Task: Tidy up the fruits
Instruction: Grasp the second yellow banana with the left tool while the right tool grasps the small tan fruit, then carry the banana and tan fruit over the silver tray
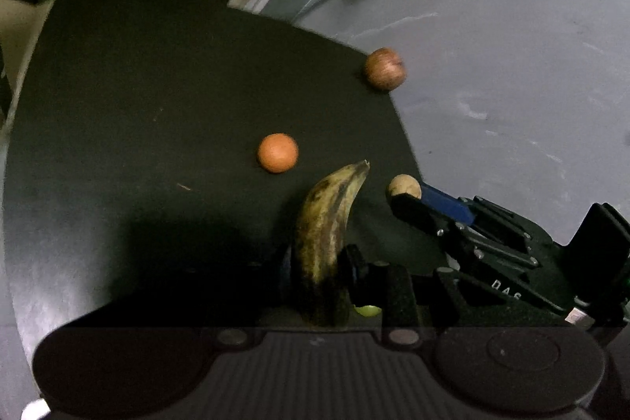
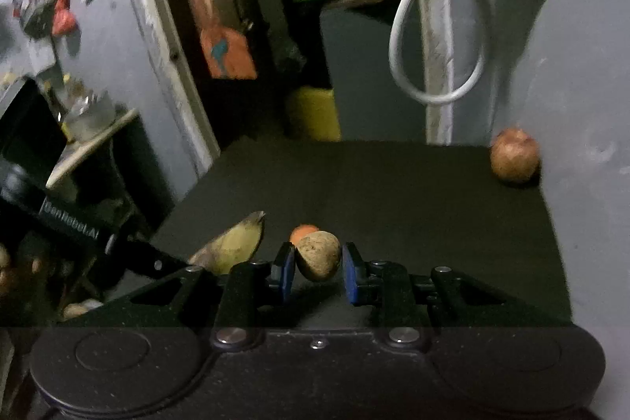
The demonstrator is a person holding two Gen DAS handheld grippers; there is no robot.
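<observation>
A: What have I got, left to right?

B: My left gripper [image 1: 321,286] is clamped on a blackened, spotty yellow banana [image 1: 328,235]. A small round orange fruit [image 1: 277,152] sits on the dark matte tabletop [image 1: 157,113]. My right gripper [image 2: 318,268] pinches a little tan round fruit [image 2: 318,255], lifted. A reddish-brown apple [image 2: 515,154] rests at the far right corner.

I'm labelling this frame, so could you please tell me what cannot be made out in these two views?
- Left wrist view: the banana's lower end, hidden by the left gripper.
- Right wrist view: most of the orange fruit, behind the tan fruit.
- Right wrist view: items on the wall, blurred.
</observation>
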